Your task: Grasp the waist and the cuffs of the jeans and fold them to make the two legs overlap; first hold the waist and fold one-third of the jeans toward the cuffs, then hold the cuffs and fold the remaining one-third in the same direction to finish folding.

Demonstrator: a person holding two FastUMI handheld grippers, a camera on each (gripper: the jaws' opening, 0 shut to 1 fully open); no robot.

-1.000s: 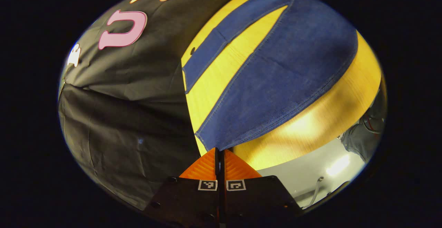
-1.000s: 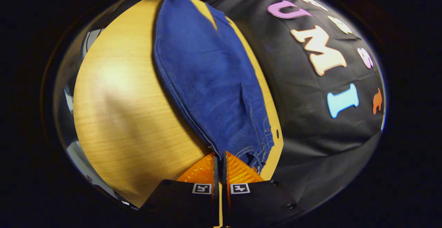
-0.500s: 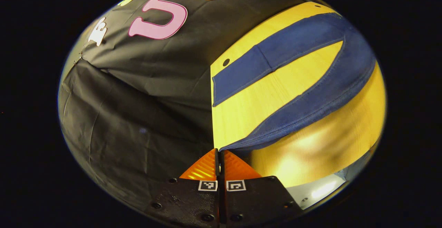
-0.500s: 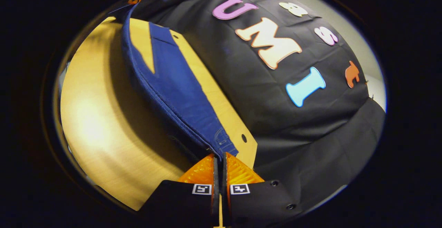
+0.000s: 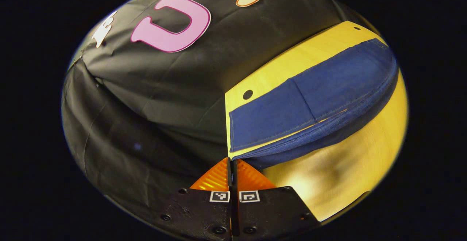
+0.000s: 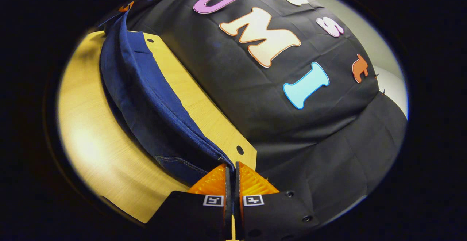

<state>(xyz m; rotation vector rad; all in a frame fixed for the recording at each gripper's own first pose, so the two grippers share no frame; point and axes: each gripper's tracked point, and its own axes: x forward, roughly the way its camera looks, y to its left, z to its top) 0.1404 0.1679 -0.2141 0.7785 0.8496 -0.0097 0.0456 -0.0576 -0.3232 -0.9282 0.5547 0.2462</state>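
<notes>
Jeans [image 5: 313, 102] on the table [image 5: 339, 175] (wall cloth [image 5: 164, 102] just behind)

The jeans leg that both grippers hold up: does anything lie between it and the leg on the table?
Nothing visible does. The raised leg hangs just above the flat leg; only bare table shows beside them.

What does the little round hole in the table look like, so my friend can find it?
Start at the wooden table in front of the black cloth wall. Go to the table's back corner, beside the cuff end of the blue jeans. The hole is a small dark dot in the bare wood there, the one round mark on that pale strip.
</notes>
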